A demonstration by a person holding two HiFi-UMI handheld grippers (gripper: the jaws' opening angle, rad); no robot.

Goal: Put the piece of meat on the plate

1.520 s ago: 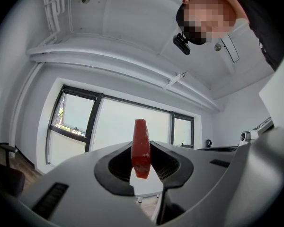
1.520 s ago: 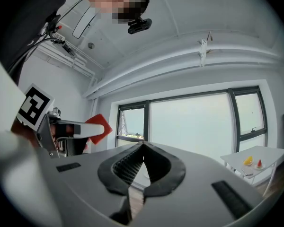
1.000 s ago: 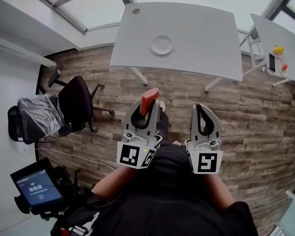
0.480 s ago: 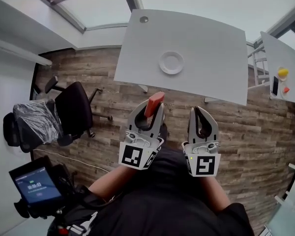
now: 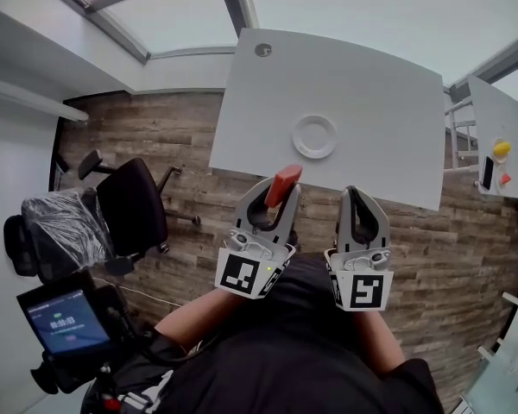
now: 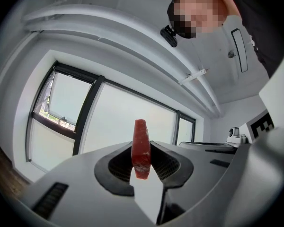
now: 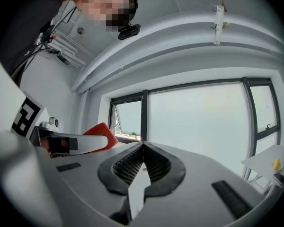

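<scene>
A red slab of meat (image 5: 283,185) sticks out from between the tips of my left gripper (image 5: 278,194), which is shut on it; in the left gripper view the meat (image 6: 140,148) stands on edge between the pads. A small white plate (image 5: 314,136) lies near the front edge of the white table (image 5: 371,84), just beyond the meat. My right gripper (image 5: 359,198) is held level beside the left one, its jaws shut with nothing between them (image 7: 143,148). The right gripper view also catches the meat (image 7: 103,132) at its left.
A black office chair (image 5: 131,203) stands on the wood floor at the left, with a wrapped chair (image 5: 56,231) behind it. A second white table (image 5: 501,132) at the right carries small yellow and red items. A phone timer (image 5: 62,322) is at bottom left.
Both grippers have travelled toward the white table with the meat still held; the table and plate now sit lower and closer in the head view, the plate just beyond the left gripper's tips.
</scene>
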